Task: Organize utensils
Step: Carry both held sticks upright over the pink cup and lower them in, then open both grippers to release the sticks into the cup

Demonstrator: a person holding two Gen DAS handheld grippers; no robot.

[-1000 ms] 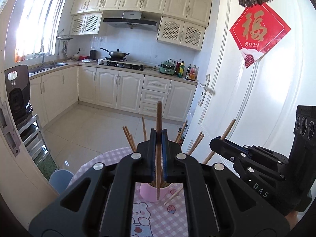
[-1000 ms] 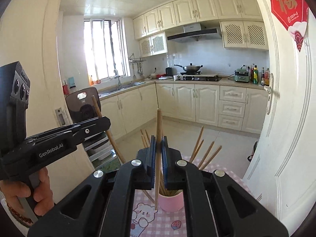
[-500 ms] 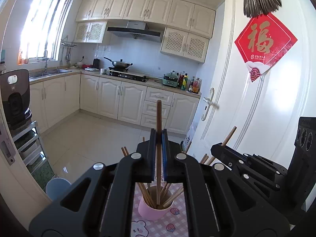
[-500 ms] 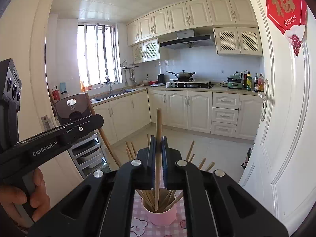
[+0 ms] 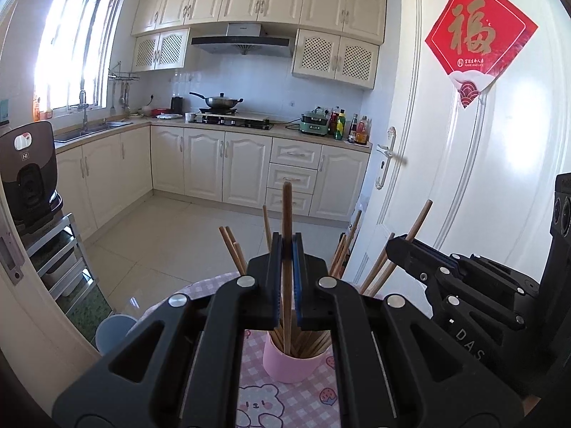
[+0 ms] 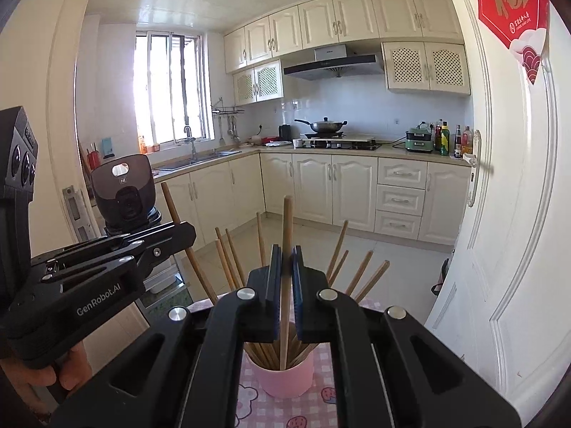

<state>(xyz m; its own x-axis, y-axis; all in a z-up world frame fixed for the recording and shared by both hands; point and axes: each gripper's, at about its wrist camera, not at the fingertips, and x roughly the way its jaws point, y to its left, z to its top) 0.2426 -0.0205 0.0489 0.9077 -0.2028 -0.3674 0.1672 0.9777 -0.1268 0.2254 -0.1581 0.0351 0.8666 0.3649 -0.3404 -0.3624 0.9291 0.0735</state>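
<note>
Both grippers point slightly downward over a pink cup [image 5: 291,363] that stands on a pink checked tablecloth [image 5: 264,403] with bear and strawberry prints. The left gripper [image 5: 286,278] has its 2 blue-padded fingers pressed onto 1 upright chopstick [image 5: 286,221], whose top rises toward 12 o'clock while its lower end dips inside the cup among the other chopsticks [image 5: 232,249] fanned out there. The right gripper [image 6: 285,281] pinches a 2nd chopstick [image 6: 286,235] the same way, upright, with its tip down in the same cup. Only the left wrist view shows the right gripper from outside, at 3 o'clock, just beside the cup, with its chopstick slanting up toward 1 o'clock. Only the right wrist view shows the left gripper from outside, at 9 o'clock, with its chopstick leaning toward 11 o'clock, and the person's hand [image 6: 53,374] wrapped around its handle at 8 o'clock. The left wrist view alone shows a pale blue bin [image 5: 112,331] on the floor at 8 o'clock, below the table edge. Behind lie a cream kitchen and a white door [image 5: 464,178] with a red paper diamond [image 5: 478,39].
</note>
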